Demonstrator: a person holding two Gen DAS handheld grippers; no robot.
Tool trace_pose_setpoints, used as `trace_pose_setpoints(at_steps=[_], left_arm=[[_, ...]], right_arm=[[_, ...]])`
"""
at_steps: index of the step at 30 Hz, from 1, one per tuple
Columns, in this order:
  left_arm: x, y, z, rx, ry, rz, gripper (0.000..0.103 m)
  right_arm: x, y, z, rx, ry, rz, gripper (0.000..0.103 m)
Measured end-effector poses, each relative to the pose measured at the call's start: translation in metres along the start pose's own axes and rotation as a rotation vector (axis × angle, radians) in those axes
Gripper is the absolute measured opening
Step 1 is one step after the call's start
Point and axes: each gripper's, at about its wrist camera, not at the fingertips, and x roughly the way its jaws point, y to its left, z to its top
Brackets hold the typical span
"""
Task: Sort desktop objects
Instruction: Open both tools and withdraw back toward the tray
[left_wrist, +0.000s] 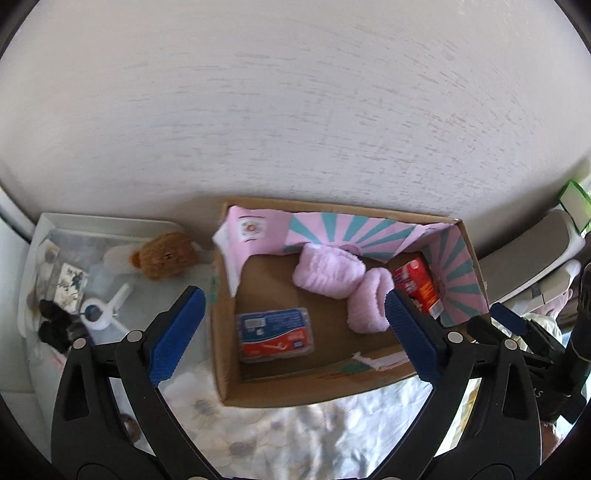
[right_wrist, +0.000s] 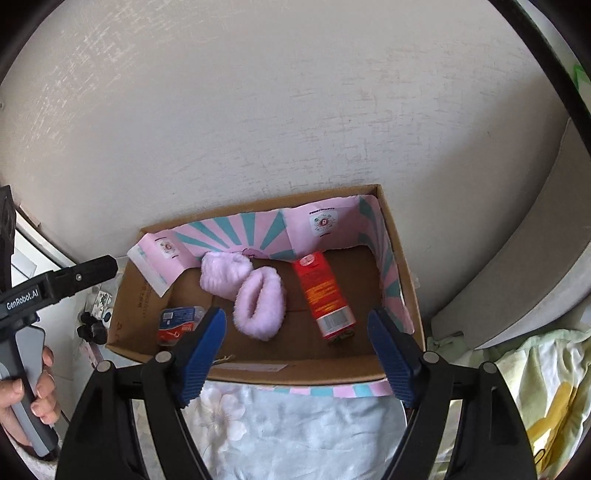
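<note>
Open cardboard box (right_wrist: 258, 369) against a rough pale wall (right_wrist: 258, 110), lined with pink paper bearing teal rays. Inside: two fluffy pink slippers (right_wrist: 258, 299) touching each other near the middle, a red rectangular carton (right_wrist: 323, 295) lying flat beside them, a blue-and-red plastic-wrapped packet (left_wrist: 275, 332) near the opposite end. Outside the box, a brown plush bear (left_wrist: 164, 258) on a white tray (left_wrist: 110, 221). Left gripper (left_wrist: 291, 332) spread wide, blue ribbed pads empty. Right gripper (right_wrist: 299, 354) also open above the box's near edge, grasping nothing.
</note>
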Motion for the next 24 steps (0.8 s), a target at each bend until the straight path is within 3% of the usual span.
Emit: trace_pose_setpoints(at_steps=[14,24], left_arm=[[-0.037,0.02,-0.022,0.064,-0.03,0.012,0.098],[-0.071,0.073,-0.032,0.017,-0.057,0.047,0.098]], right_arm=[[-0.018,0.052,-0.016,-0.07,-0.031,-0.006,0.076],[-0.031,0.096,-0.025,-0.12,-0.047,0.015,0.076]])
